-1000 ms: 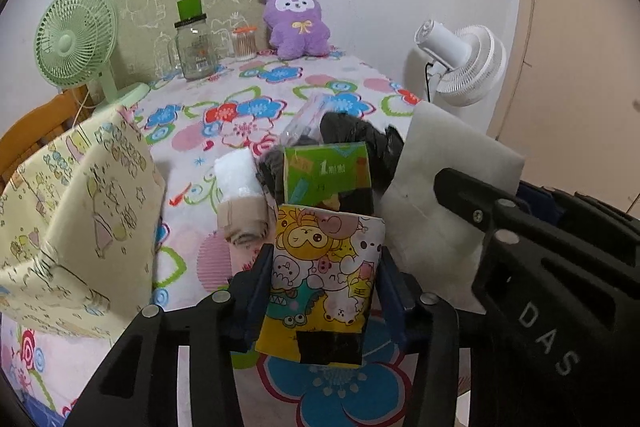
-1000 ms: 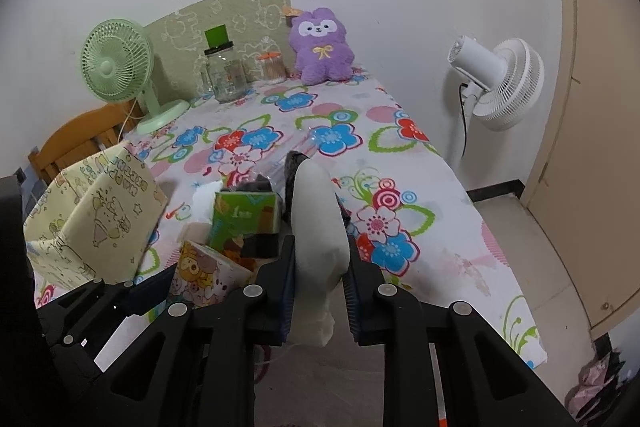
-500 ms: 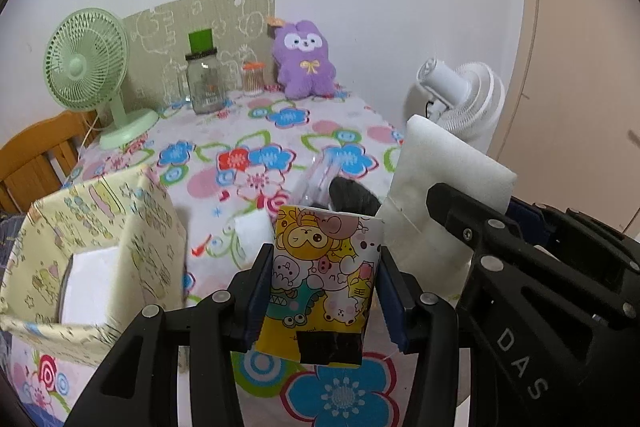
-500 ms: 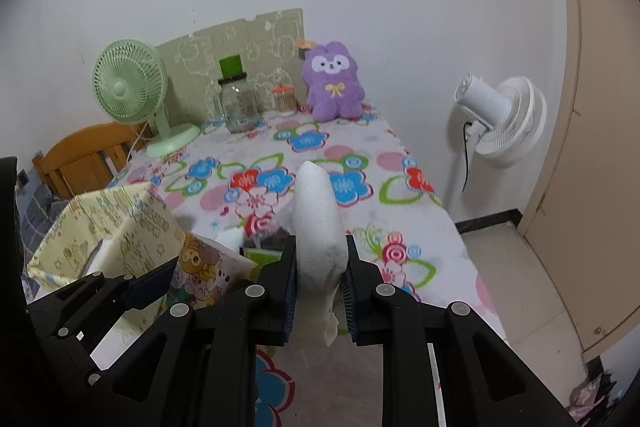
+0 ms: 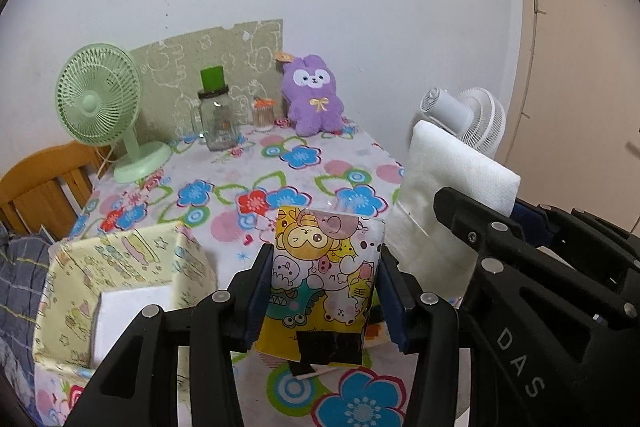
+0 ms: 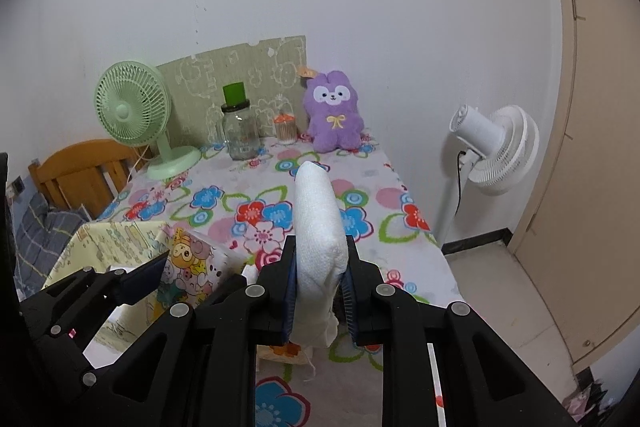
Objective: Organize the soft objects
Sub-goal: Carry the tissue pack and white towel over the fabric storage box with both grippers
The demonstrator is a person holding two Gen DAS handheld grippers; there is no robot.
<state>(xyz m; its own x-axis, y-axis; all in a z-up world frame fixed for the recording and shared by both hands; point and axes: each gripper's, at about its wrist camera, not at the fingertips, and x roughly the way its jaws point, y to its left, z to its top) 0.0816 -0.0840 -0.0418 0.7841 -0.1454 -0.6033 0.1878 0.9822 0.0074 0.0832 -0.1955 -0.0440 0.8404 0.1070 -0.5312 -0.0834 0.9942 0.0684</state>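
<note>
Above the floral tabletop, right of the yellow storage box, left tongs clamp a squashy cartoon tissue pack; right tongs pinch a light, compressible white folded towel mid-body.

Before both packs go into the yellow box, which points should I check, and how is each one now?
1. Left gripper shut on the cartoon tissue pack: ok.
2. Right gripper shut on the white cloth pack: ok.
3. Yellow box open on top: ok.
4. Free space beside the white item in the box: cannot tell.
5. Both packs lifted off the table: ok.
</note>
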